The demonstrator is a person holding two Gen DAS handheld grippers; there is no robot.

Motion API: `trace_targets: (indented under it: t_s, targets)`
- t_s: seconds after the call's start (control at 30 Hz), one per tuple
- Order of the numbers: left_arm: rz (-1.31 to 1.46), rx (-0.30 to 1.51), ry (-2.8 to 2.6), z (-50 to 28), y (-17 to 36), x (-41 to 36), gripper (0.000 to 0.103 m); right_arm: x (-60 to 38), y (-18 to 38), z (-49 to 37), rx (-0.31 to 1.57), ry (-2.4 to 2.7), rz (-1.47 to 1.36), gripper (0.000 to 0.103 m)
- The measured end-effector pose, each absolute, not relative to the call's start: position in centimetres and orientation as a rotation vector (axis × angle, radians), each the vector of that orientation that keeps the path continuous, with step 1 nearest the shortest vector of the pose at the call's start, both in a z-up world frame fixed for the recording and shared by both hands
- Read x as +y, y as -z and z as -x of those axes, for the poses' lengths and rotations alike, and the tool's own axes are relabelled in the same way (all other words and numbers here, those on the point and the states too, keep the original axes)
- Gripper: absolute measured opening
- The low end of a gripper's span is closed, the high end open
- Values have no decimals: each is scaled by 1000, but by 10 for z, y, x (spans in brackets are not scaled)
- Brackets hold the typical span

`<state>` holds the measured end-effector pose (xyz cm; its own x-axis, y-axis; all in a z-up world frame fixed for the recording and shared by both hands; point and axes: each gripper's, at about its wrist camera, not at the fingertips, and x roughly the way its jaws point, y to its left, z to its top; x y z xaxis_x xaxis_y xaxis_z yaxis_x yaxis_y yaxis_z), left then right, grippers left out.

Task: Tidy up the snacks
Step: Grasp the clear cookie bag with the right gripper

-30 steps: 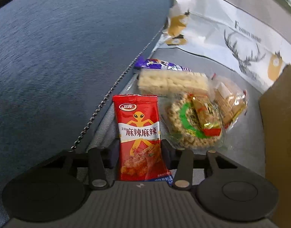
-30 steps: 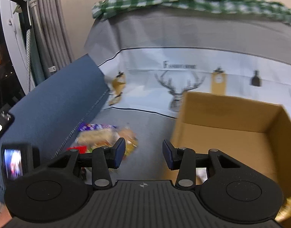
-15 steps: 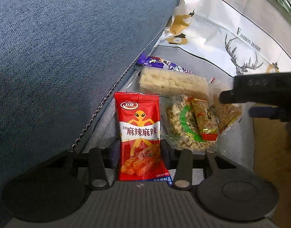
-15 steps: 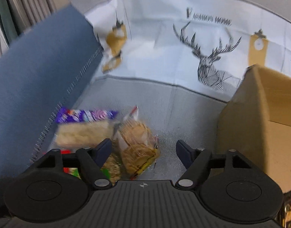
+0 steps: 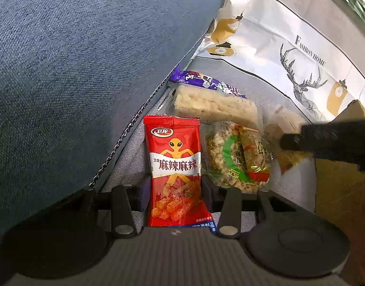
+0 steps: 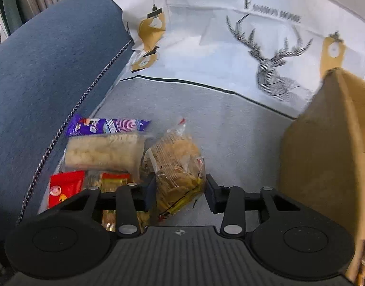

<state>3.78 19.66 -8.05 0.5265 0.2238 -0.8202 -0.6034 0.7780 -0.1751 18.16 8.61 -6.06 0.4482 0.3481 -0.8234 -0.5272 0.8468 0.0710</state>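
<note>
The left gripper [image 5: 174, 191] has its jaws closed on the lower part of a red packet [image 5: 174, 166], one pad against each long edge, and the packet stands up between them with its alien print facing the camera. The right gripper [image 6: 180, 191] has just been closing its jaws around a clear bag of crackers [image 6: 175, 166]; the left pad lies against the bag's side, and whether the right pad presses on it I cannot tell, as a sliver of grey seems to show there. In the left view the right gripper [image 5: 325, 140] shows as a dark blur over that same bag [image 5: 281, 128]. Just right of the red packet lies a round puffed-grain cake [image 5: 237, 157] in clear wrap with a green ring, touching the packet's edge. Behind these lies a long pale rice bar [image 5: 215, 104], and behind that, touching it, a purple bar [image 5: 203, 82]. All the snacks sit close together on a grey sheet [image 6: 230, 124], hard against a blue cushion [image 5: 75, 71] with a chain-like seam on the left. A white cloth with a deer print [image 6: 273, 54] rises behind the sheet. A cardboard box [image 6: 325, 155] stands to the right, well apart from the snack pile.
</note>
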Motion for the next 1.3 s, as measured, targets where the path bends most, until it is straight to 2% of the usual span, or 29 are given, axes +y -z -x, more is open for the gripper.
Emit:
trace_targets:
  t_s: [0.27,0.57,0.77,0.9,0.93,1.0,1.1,1.17,1.3]
  targets:
    - [473,897,-484,-37,79,200,48,72,27,-86,815,-568,419,29]
    - [441,995,-275,-22,63,195,47,41,52,17,600,-634,732,21]
    - [316,1069,-151,-5,54,183,47,36,87,82,341,-684,1001,21]
    - [328,1098,-116,-5,62,182,48,41,97,101,311,-811,1007,23]
    - [320,1106,-135,-7,65,181,48,40,98,103,313,-826,992,24]
    - [296,1119,-174,-11,68,179,48,36,95,103,339,-833,925,43]
    - [279,1137,-184,-15,71,176,49,26,83,93,375,-830,780,56]
    - [277,1142,-187,-16,72,177,49,19,76,83,374,-804,714,70]
    - [273,1138,-209,-15,71,178,49,18,74,62,443,-785,596,77]
